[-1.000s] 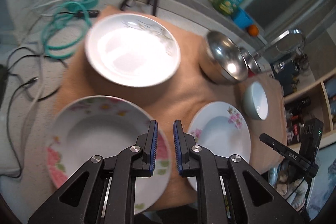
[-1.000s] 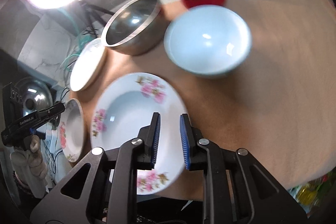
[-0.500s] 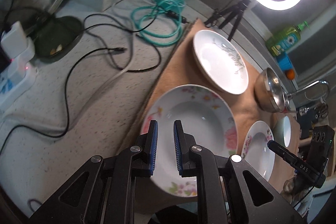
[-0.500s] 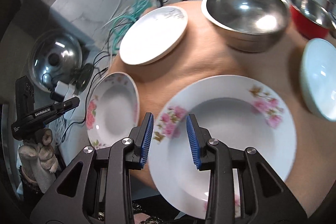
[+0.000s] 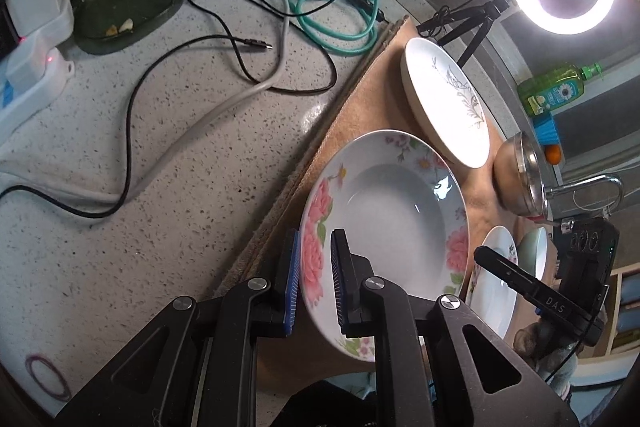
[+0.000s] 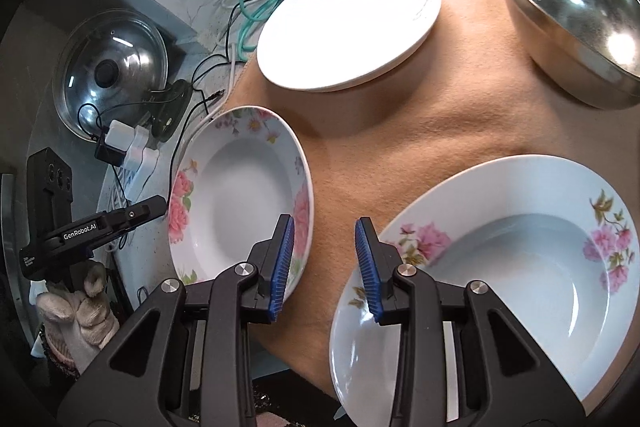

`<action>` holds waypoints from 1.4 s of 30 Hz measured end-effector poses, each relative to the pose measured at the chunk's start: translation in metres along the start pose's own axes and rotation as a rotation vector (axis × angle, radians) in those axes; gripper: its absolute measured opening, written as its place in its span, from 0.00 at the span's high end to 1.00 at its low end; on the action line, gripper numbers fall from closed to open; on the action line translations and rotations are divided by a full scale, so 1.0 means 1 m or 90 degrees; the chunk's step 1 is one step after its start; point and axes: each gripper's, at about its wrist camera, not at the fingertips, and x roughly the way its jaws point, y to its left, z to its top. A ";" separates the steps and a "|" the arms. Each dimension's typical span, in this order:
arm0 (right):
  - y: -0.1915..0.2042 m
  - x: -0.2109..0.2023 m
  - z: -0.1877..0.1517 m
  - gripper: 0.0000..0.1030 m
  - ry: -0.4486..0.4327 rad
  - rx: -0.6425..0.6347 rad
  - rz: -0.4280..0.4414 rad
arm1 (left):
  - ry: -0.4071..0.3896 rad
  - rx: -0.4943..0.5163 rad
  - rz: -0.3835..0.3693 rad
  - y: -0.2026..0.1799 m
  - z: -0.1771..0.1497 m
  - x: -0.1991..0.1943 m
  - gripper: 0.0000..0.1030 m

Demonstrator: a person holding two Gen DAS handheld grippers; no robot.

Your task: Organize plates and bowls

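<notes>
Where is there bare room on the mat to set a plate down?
The mat's middle, between the leaf-pattern plate, rose plate, pink-flower plate and steel bowl. The counter beside the mat is crowded with cables.

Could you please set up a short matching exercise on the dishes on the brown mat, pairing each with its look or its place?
Things:
1. big-rose plate
2. grey-sprig plate
3. steel bowl
4. small-blossom plate

Descriptions:
A. shiny metal, at the far right of the mat
B. flat and white, with a grey leaf drawing at its rim
C. at the mat's left edge, beside the cables
D. deep, with small pink flowers, nearest the right gripper's right finger

Pairs: 1-C, 2-B, 3-A, 4-D
</notes>
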 end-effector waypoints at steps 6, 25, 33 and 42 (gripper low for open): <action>0.004 0.013 0.005 0.70 0.014 -0.007 -0.002 | 0.004 -0.010 -0.007 0.004 0.001 0.002 0.87; 0.009 0.034 0.009 0.87 0.046 -0.007 0.015 | 0.019 0.001 -0.024 0.006 0.004 0.010 0.89; 0.006 0.028 0.007 0.87 0.036 0.008 0.017 | 0.018 0.008 -0.021 0.001 0.005 0.008 0.89; -0.003 -0.003 -0.001 0.87 0.002 0.030 0.019 | 0.004 0.048 -0.037 -0.025 0.006 0.000 0.89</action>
